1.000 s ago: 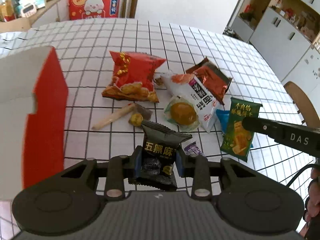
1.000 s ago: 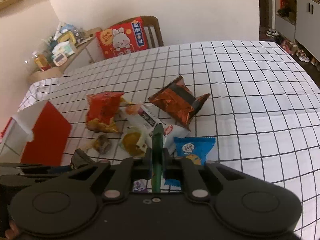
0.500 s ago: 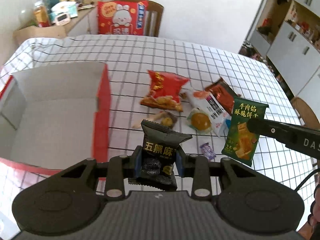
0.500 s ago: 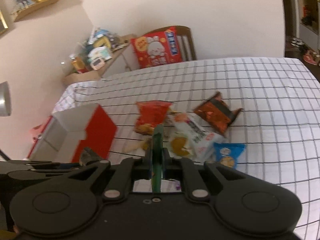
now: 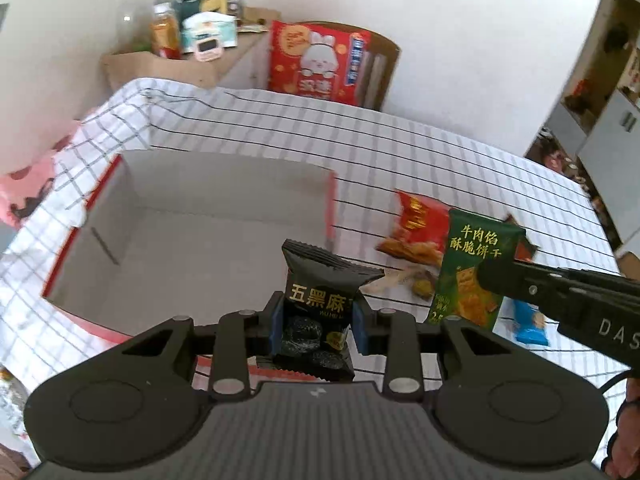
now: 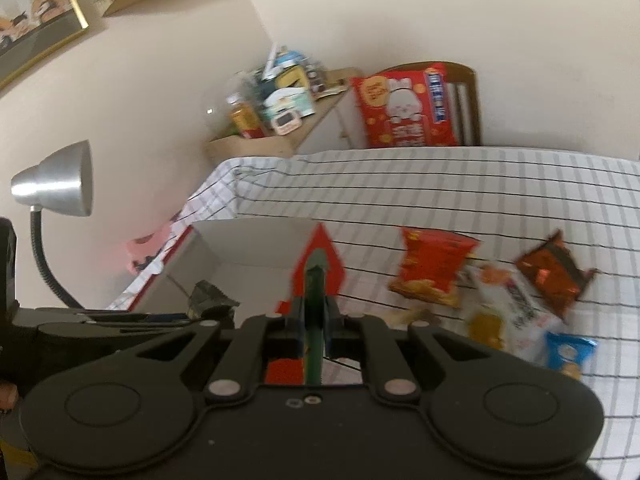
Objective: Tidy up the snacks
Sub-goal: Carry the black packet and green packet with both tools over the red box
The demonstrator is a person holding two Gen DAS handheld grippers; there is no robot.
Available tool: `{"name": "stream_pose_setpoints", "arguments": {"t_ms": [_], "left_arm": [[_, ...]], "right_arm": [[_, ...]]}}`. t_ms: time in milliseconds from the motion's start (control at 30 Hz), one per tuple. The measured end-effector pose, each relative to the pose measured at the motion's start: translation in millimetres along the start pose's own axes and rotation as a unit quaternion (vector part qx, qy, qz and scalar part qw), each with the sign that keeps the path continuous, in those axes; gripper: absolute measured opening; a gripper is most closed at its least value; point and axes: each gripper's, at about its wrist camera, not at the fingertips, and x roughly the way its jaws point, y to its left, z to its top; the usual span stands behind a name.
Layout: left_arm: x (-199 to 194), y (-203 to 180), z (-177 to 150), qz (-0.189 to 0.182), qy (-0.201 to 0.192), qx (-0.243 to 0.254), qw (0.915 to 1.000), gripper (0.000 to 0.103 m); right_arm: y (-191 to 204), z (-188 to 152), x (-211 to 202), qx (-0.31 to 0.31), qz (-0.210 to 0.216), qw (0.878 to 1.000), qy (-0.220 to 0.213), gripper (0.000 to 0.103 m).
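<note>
While carrying: black pack, light, soft, crinkly; I grip its middle.
Left jaws: clamped on it.
Right jaws: pinching green pack.

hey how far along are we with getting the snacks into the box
Nothing looks packed yet: what shows of the white box is bare. In hand: the left gripper holds a black sesame packet, the right gripper a green biscuit packet. Left on the table: red chip bag, brown packet, white packet, blue packet.
</note>
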Motion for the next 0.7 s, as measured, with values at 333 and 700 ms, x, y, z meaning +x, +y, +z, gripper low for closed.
{"name": "stream_pose_setpoints", "arguments": {"t_ms": [333, 700], "left_arm": [[15, 62, 16, 0.043, 0.011, -0.032, 0.9985, 0.033], [53, 119, 32, 0.085, 0.039, -0.041, 0.9947, 0.033]], "right_arm": [[45, 15, 59, -0.015, 0.026, 0.999, 0.028, 0.008], [68, 15, 138, -0.009, 0.025, 0.996, 0.083, 0.008]]}}
